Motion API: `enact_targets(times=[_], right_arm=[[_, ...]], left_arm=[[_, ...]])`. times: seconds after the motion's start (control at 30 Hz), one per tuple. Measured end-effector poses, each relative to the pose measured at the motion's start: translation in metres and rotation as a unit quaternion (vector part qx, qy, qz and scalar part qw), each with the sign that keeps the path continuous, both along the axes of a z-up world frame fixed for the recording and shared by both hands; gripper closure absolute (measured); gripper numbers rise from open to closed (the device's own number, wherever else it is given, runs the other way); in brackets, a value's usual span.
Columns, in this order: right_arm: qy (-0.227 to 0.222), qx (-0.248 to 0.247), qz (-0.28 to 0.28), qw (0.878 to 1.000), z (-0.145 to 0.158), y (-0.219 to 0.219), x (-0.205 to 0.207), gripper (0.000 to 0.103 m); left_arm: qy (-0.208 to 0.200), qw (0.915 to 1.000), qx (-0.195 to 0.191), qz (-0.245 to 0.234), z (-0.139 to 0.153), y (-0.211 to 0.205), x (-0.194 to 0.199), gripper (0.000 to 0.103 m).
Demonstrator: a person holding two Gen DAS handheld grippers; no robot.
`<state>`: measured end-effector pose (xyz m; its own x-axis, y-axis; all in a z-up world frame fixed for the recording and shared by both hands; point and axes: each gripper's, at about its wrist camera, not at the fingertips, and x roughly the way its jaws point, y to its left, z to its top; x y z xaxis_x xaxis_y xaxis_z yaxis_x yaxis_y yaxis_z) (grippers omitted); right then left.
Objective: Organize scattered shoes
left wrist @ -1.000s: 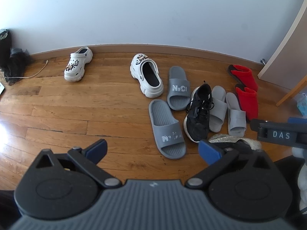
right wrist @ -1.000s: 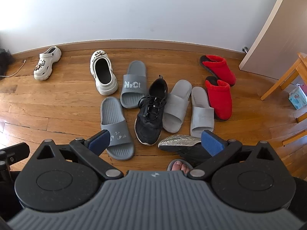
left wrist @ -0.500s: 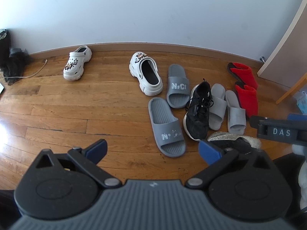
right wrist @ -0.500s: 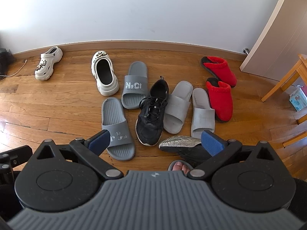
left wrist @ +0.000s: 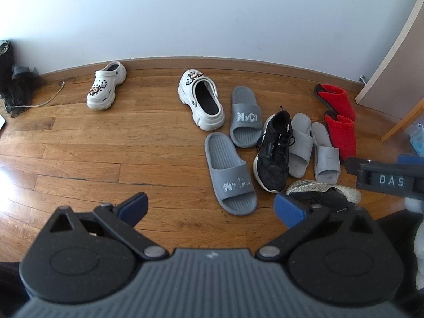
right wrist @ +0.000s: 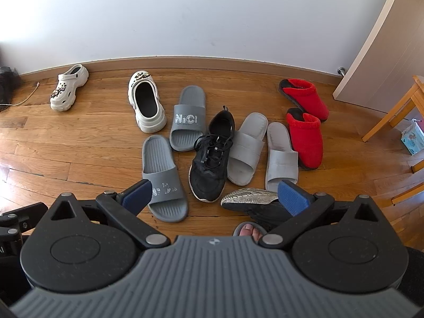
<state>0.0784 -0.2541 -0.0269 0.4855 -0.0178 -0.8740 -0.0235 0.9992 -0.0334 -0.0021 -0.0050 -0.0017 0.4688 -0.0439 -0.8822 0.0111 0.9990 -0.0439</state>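
Note:
Shoes lie scattered on the wood floor. One white clog sits alone at the far left near the wall; its mate lies by two dark grey "NiCi" slides. A black sneaker, two light grey slides and two red slippers lie to the right. Another black sneaker lies on its side nearest me. My left gripper and right gripper are open, empty, held above the floor.
A door stands at the right with a doorstop. Wooden furniture legs and a tissue pack are at far right. A black bag and a cable lie at far left. A person's toes show below.
Both grippers have drifted slightly back and up; the shoes sit a little lower and smaller in view. No shoe has moved.

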Motion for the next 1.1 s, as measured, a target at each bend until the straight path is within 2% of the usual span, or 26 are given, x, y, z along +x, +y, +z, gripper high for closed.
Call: enact_targets(times=[1.1], right_arm=[[0.004, 0.015, 0.018, 1.000, -0.0016, 0.0021, -0.0043, 0.001]], left_arm=[[0.007, 1.0000, -0.003, -0.002, -0.0015, -0.0018, 0.0022, 0.000]])
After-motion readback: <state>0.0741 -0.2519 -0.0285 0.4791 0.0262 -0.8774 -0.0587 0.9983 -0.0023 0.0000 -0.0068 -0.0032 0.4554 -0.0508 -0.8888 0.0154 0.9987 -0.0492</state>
